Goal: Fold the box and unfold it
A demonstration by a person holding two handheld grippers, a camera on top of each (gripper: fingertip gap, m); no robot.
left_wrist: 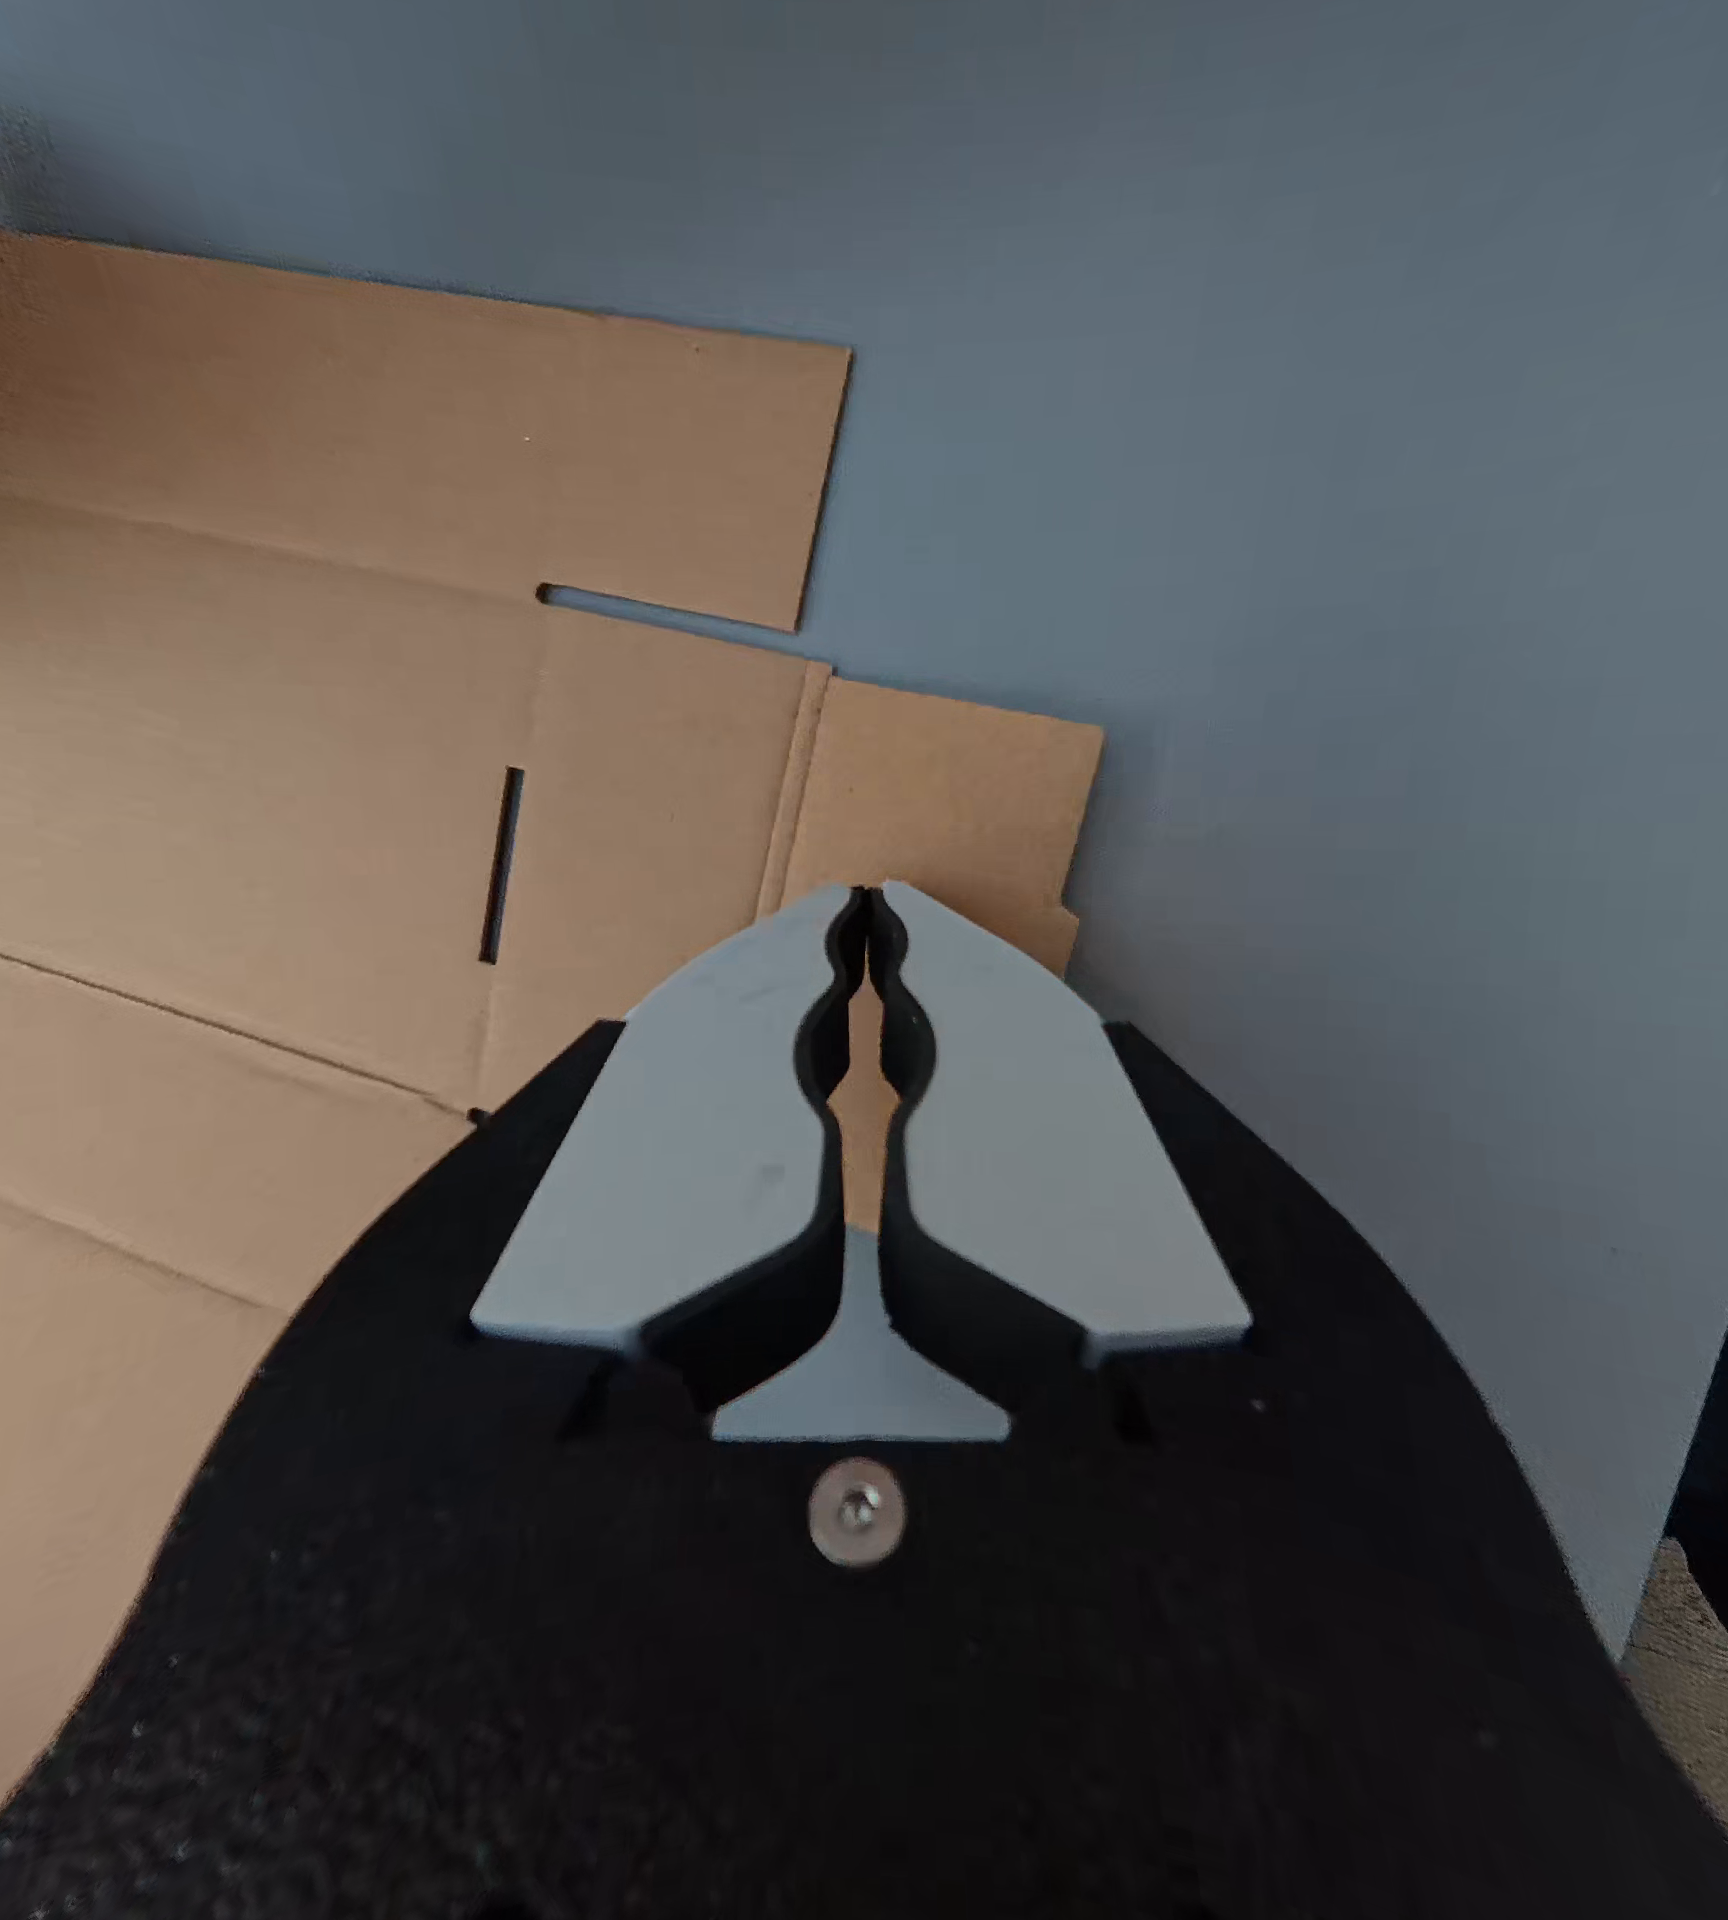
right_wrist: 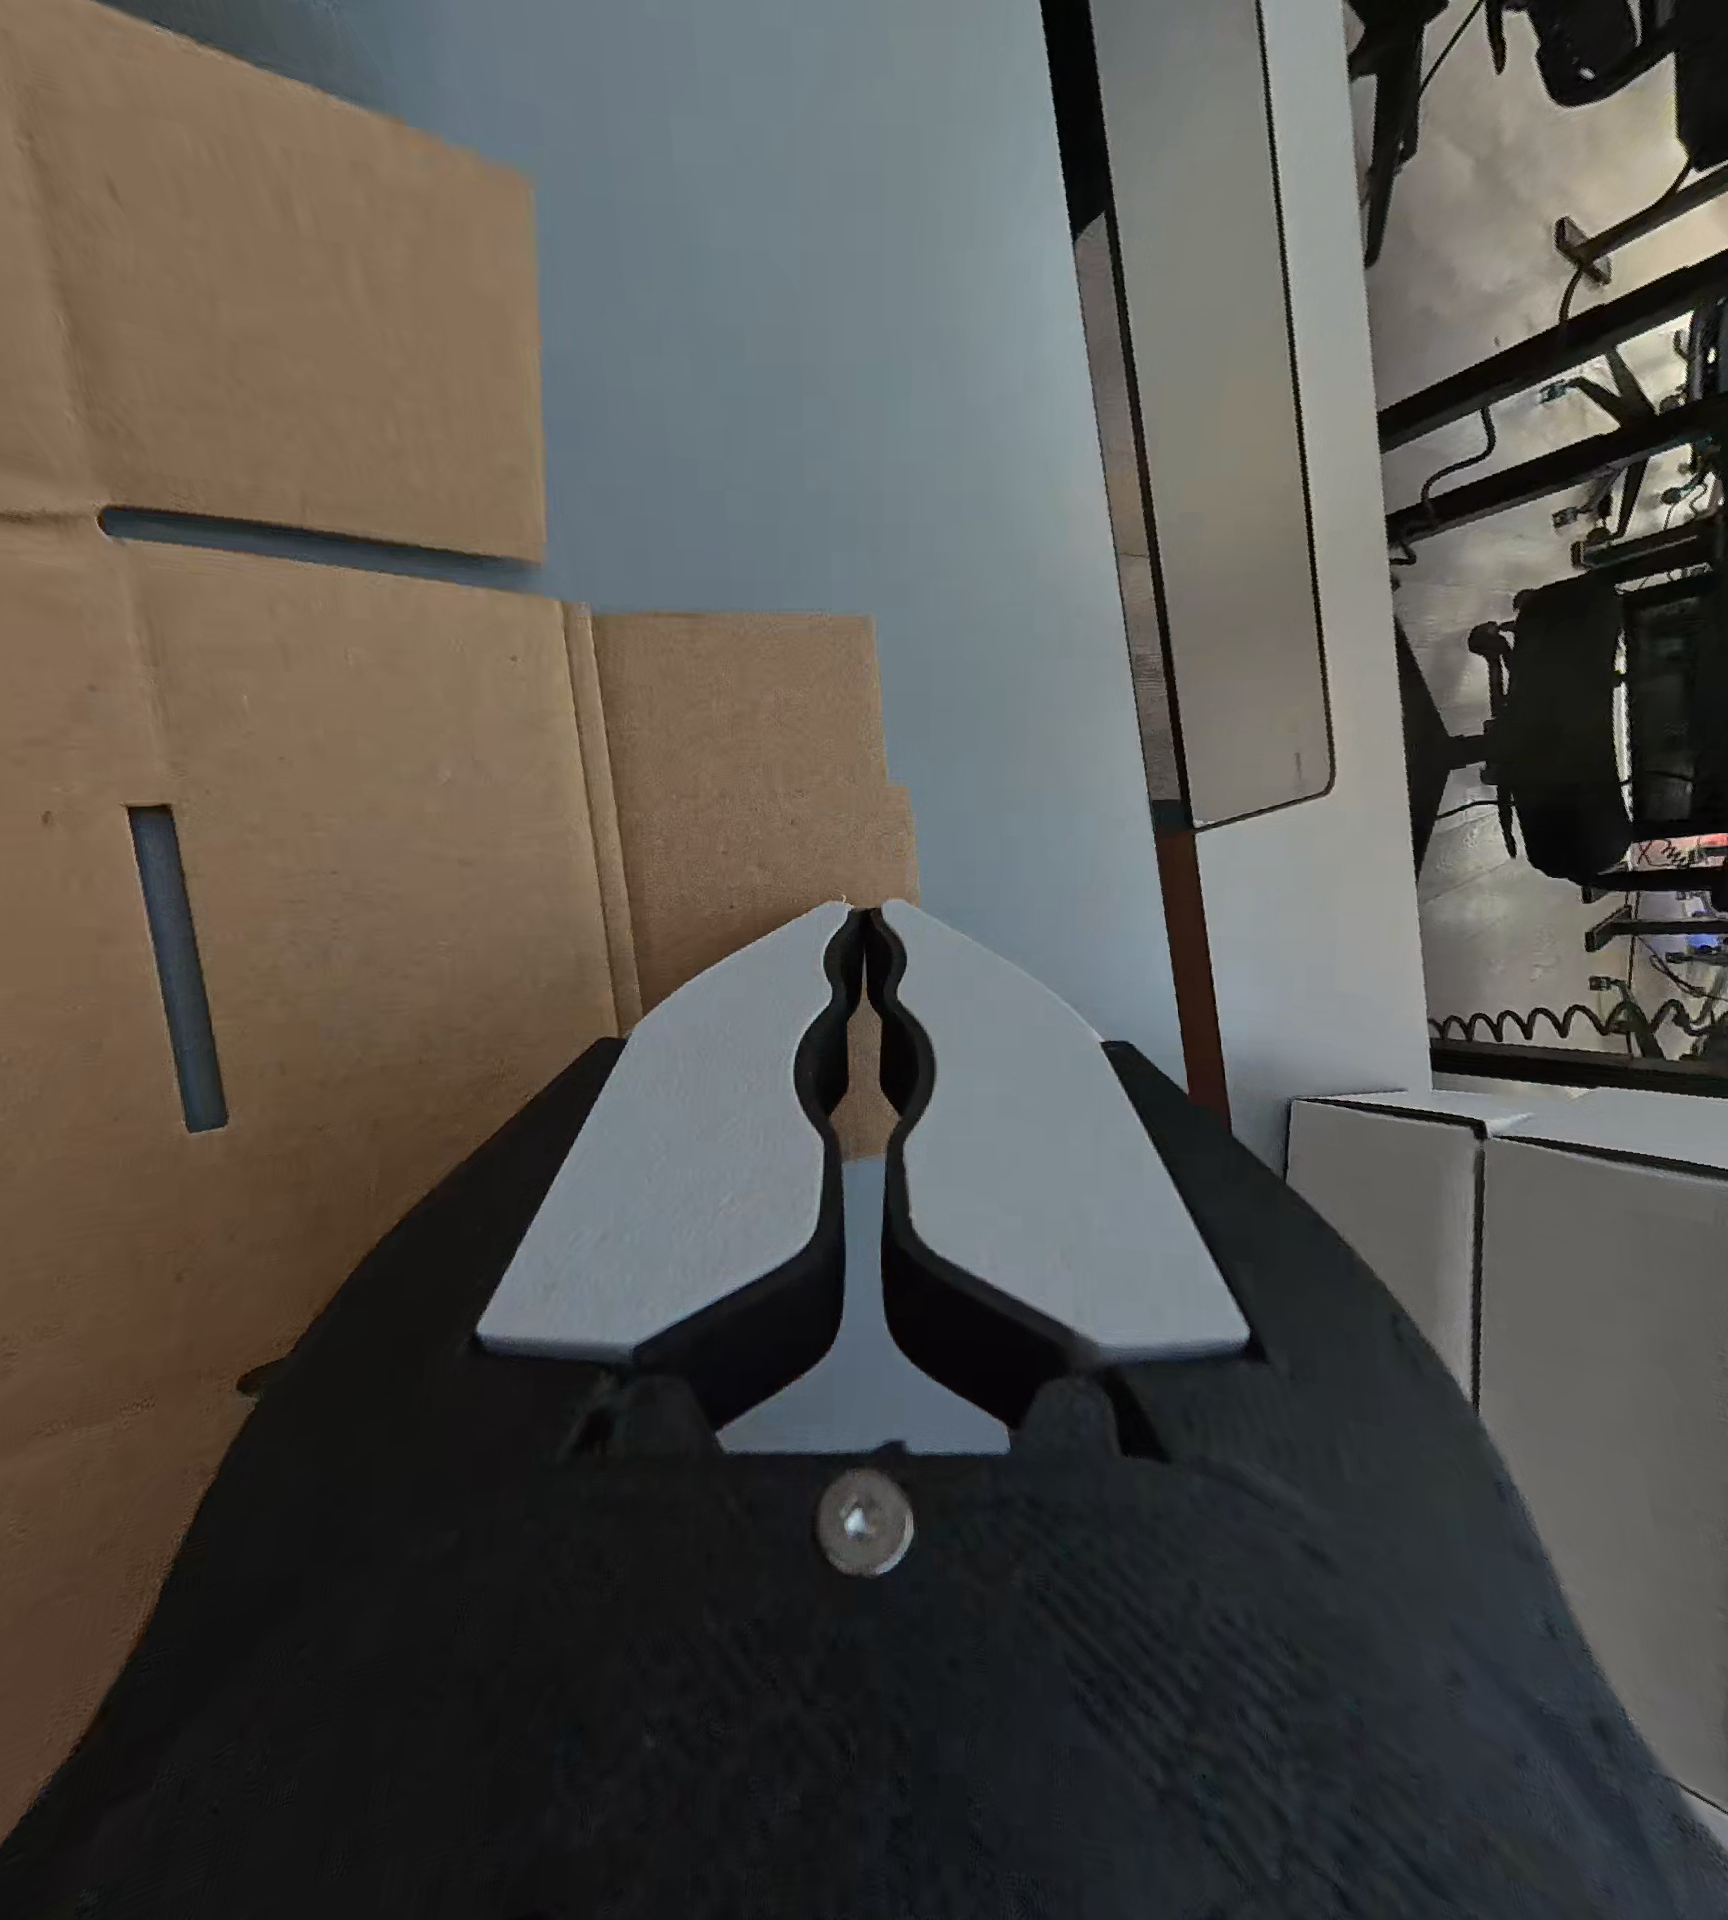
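The box is a flat, unfolded brown cardboard sheet [left_wrist: 236,727] with creases, slots and flaps, lying on a grey table; it also fills the left of the right wrist view [right_wrist: 340,831]. My left gripper [left_wrist: 868,891] is shut with nothing between its grey fingers, and its tips hover over the small end flap [left_wrist: 953,810] at the sheet's right edge. My right gripper [right_wrist: 865,914] is also shut and empty, its tips just in front of the same small flap [right_wrist: 735,769]. Whether either tip touches the cardboard cannot be told.
The grey table top [left_wrist: 1359,520] stretches to the right of the cardboard, with its edge at the lower right [left_wrist: 1670,1507]. In the right wrist view, pale grey boxes [right_wrist: 1618,1351] stand at the right, with a white panel [right_wrist: 1224,468] and dark office furniture [right_wrist: 1618,675] beyond.
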